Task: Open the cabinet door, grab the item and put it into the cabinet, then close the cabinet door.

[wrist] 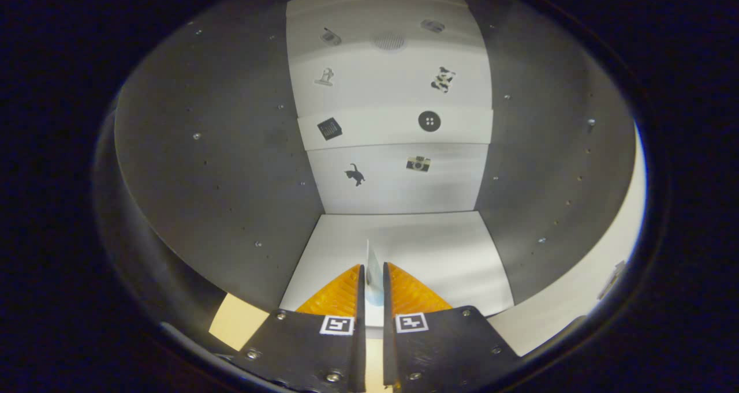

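Tool [373,277] narrow, fingers pinching thin pale item [374,277], held inside cabinet [219,168] above white floor.

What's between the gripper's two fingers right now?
A thin pale item stands clamped between the gripper fingers, over the cabinet's white floor, in the gripper view.

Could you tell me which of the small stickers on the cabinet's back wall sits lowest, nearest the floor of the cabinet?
The black cat sticker; the camera sticker beside it sits slightly higher, and the others are on panels above. The tool is shut on a thin pale item.
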A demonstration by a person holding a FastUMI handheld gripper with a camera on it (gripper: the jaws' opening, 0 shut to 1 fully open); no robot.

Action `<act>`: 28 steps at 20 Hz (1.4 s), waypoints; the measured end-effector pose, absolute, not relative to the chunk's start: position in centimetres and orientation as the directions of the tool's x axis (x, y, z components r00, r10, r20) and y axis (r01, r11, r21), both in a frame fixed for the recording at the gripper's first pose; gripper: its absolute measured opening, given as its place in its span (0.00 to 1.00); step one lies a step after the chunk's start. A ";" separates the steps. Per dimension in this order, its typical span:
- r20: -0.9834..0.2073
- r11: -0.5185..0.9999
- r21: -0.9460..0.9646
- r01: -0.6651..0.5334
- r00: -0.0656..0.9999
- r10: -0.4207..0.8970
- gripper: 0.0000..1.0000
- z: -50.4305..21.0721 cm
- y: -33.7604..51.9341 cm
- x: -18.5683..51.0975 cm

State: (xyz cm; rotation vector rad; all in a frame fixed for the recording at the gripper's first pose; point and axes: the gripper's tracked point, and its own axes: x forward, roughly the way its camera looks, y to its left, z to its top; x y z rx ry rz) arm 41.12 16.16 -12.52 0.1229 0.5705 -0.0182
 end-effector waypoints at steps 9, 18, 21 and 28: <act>-0.372 0.995 0.061 0.083 0.927 -0.055 0.12 -4.3 15.0 26.1; -0.238 0.969 0.130 0.210 0.955 -0.175 0.17 1.7 10.0 12.1; -0.231 0.956 0.119 0.269 0.944 -0.237 0.20 2.1 7.2 8.2; -0.222 0.937 0.064 0.342 0.921 -0.321 0.68 2.3 2.8 1.4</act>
